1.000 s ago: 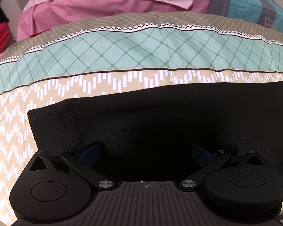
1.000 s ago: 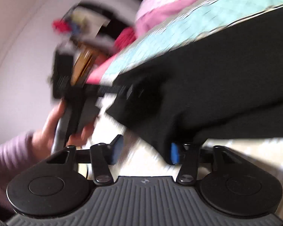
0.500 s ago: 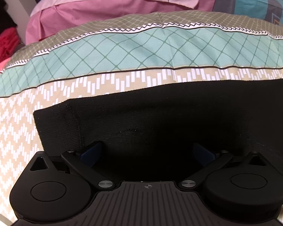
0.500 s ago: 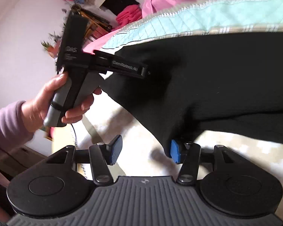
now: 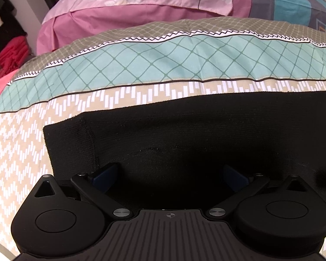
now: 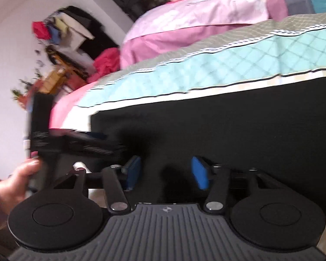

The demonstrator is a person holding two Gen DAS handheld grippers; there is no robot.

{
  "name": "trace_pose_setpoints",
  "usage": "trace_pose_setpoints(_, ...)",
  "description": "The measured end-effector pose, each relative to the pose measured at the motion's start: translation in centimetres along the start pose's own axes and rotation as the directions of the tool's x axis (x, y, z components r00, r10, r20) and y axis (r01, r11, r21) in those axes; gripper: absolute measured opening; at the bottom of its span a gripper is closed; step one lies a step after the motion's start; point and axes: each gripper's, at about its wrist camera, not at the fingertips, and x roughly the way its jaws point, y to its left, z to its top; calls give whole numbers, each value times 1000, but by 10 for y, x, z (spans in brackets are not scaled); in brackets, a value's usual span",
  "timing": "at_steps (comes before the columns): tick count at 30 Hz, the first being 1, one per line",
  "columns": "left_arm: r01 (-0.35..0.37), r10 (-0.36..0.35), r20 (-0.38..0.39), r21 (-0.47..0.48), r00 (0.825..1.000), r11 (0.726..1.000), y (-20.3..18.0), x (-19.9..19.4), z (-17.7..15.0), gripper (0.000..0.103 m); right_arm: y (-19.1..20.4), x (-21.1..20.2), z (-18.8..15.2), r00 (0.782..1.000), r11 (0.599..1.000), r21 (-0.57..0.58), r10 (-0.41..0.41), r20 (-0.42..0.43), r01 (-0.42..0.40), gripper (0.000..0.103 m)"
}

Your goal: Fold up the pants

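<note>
Pants are lying flat on the bed, partly folded (further folds pending). Left gripper fingers are standing released; right gripper fingers, just closing, are gripping nothing

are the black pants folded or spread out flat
Folded, it seems: the pants lie on the bed as a compact block, with layered edges at the left end.

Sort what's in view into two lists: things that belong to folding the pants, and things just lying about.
For the job:
- black pants
- left tool
- right tool
- patterned bedspread under the pants

Just lying about:
- pink pillow
- red clothes
- cluttered shelf
</note>
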Motion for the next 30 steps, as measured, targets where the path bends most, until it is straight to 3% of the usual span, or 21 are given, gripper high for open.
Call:
trace_pose_setpoints(2, 1, -1, -1, 0, 1000, 1000, 0, 0, 0, 103, -21, -11, 7, 995, 996, 68, -59, 74, 54, 45)
trace_pose_setpoints(4, 4, -4, -2, -2, 1000, 1000, 1, 0, 0, 103, -45, -31, 11, 974, 976, 191, -142, 175, 108, 43)
trace_pose_setpoints(6, 7, -7, 1, -3, 1000, 1000, 1, 0, 0, 103, -47, -43, 13, 953, 963, 222, -201, 226, 150, 46)
trace_pose_setpoints(7, 7, -7, 4, -4, 1000, 1000, 1, 0, 0, 103, -37, -42, 12, 949, 969, 171, -216, 228, 179, 59)
trace_pose_setpoints(8, 8, -8, 7, -5, 1000, 1000, 1, 0, -1, 103, -25, -39, 10, 955, 977, 101, -204, 213, 186, 65)
trace_pose_setpoints(10, 6, -6, 14, -5, 1000, 1000, 1, 0, -2, 103, -4, -27, 3, 980, 988, -44, -140, 144, 148, 65)
trace_pose_setpoints(12, 6, -6, 17, -2, 1000, 1000, 1, 0, -3, 103, 5, -16, -5, 986, 978, -140, -139, 94, 151, 65)
trace_pose_setpoints(14, 11, -11, 19, 1, 1000, 1000, 2, 0, -3, 103, -6, -17, -6, 980, 970, -153, -173, 99, 187, 59)
trace_pose_setpoints(16, 16, -16, 22, 3, 1000, 1000, 3, 1, -4, 103, -34, -29, 1, 977, 983, -42, -171, 127, 178, 33)
trace_pose_setpoints(18, 17, -17, 27, 3, 1000, 1000, 3, 0, -4, 103, -63, -58, 11, 951, 970, 80, -240, 197, 228, 35)
trace_pose_setpoints(19, 16, -16, 29, 3, 999, 1000, 3, 0, -5, 103, -74, -71, 17, 920, 949, 128, -311, 238, 287, 43)
trace_pose_setpoints(20, 15, -15, 31, 2, 999, 1000, 2, 1, -5, 103, -80, -87, 18, 886, 924, 175, -377, 270, 339, 43)
trace_pose_setpoints(21, 14, -14, 32, 0, 999, 1000, 2, 1, -5, 103, -84, -98, 21, 867, 912, 206, -403, 292, 354, 46)
trace_pose_setpoints(22, 13, -13, 34, -2, 999, 1000, 2, 1, -5, 103, -83, -104, 23, 860, 909, 208, -410, 303, 361, 55)
trace_pose_setpoints(23, 13, -13, 36, -4, 999, 1000, 2, 1, -6, 103, -77, -107, 23, 870, 920, 174, -388, 302, 350, 58)
trace_pose_setpoints(24, 12, -12, 38, -6, 999, 1000, 1, 1, -6, 103, -71, -106, 21, 894, 938, 119, -346, 285, 325, 62)
trace_pose_setpoints(26, 9, -9, 43, -9, 999, 1000, 1, 1, -7, 103, -62, -101, 12, 927, 956, 18, -288, 238, 293, 62)
trace_pose_setpoints(28, 7, -7, 46, -10, 999, 1000, 1, 1, -8, 103, -68, -99, 2, 927, 949, -21, -302, 221, 314, 61)
trace_pose_setpoints(29, 7, -6, 46, -9, 999, 1000, 1, 1, -8, 103, -80, -104, 0, 921, 946, 0, -317, 226, 326, 56)
trace_pose_setpoints(30, 7, -6, 45, -9, 999, 1000, 1, 1, -8, 103, -98, -111, 2, 925, 953, 51, -302, 232, 298, 32)
